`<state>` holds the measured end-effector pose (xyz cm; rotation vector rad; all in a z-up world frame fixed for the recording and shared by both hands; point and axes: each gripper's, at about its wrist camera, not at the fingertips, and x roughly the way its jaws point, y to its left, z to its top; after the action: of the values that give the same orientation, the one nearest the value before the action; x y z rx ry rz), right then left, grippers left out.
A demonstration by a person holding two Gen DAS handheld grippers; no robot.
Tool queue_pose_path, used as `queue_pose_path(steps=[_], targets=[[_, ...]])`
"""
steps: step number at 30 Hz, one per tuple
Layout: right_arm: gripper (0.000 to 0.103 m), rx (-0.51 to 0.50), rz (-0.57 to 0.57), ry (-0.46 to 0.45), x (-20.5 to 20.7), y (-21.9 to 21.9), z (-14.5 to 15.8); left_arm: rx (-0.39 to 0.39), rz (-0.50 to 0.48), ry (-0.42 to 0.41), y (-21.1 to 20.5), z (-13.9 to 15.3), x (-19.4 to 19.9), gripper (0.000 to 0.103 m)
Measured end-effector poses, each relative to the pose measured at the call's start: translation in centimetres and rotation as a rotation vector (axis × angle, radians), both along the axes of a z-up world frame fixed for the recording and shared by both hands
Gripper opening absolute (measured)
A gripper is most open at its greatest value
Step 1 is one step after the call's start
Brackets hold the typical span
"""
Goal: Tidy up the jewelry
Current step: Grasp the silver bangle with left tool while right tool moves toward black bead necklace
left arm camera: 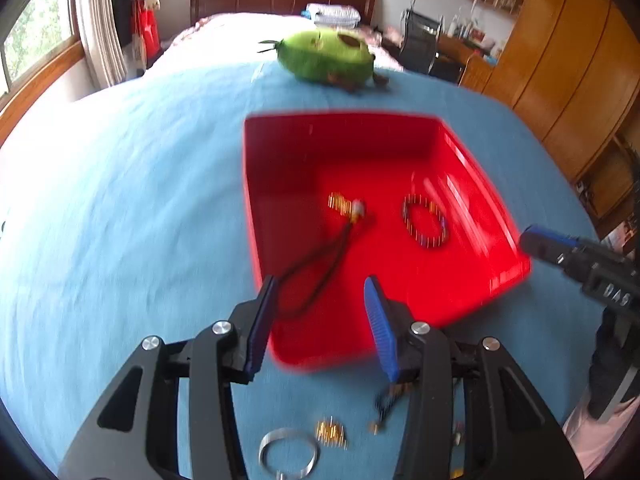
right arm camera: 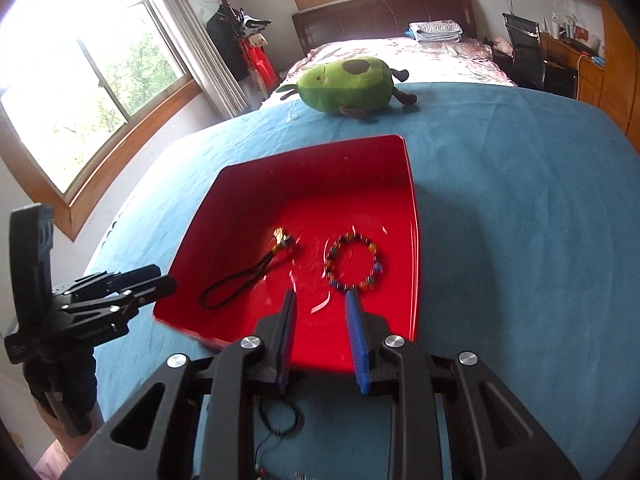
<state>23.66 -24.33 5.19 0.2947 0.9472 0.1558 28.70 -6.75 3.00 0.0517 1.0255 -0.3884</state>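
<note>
- Jewelry is our concern: two pieces already lie in the red tray (right arm camera: 412, 216), and more wait on the blue cover (left arm camera: 120, 200) on the near side of that tray.
- We hold the left gripper (left arm camera: 322, 284) over the tray's near edge, jaws parted and empty.
- We hold the right gripper (right arm camera: 320, 300) over the tray's near rim too, its jaws apart by a narrower gap, nothing between them.
- Inside the tray, the beaded bracelet (right arm camera: 352, 262) rests toward its right wall; the corded charm (right arm camera: 256, 270) lies left of it, apart.
- Outside the tray's near edge we see a silver bangle (left arm camera: 289, 451), a small gold piece (left arm camera: 331, 432) and a dark beaded loop (right arm camera: 280, 418).
- We judge all of these light. The bangle looks stiff and slippery, best pinched across its rim; the cord and loop are limp and will dangle, so we would grip the cord itself.
- The gold piece looks small and blurred; we would close slowly on it.
</note>
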Motion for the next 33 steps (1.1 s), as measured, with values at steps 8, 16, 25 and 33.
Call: queue_pose_path(steps=[8,16,25,33], targets=[[0.026,0.001,0.048,0.002,-3.6,2.3,0.6,0.03,0.028,0.12,2.2,-2.8,-4.9,0.043],[0.026,0.036,0.089,0.085,-4.8,4.1,-2.0,0.044,0.07,0.097,5.7,-3.4,-8.9,0.043],[0.026,0.067,0.087,0.116,-6.1,4.6,-4.1,-0.016,0.132,0.189,8.4,-5.0,-11.0,0.041],[0.026,0.073,0.112,0.111,-6.4,5.0,-4.2,0.012,0.19,0.25,7.2,-6.8,-10.0,0.041]])
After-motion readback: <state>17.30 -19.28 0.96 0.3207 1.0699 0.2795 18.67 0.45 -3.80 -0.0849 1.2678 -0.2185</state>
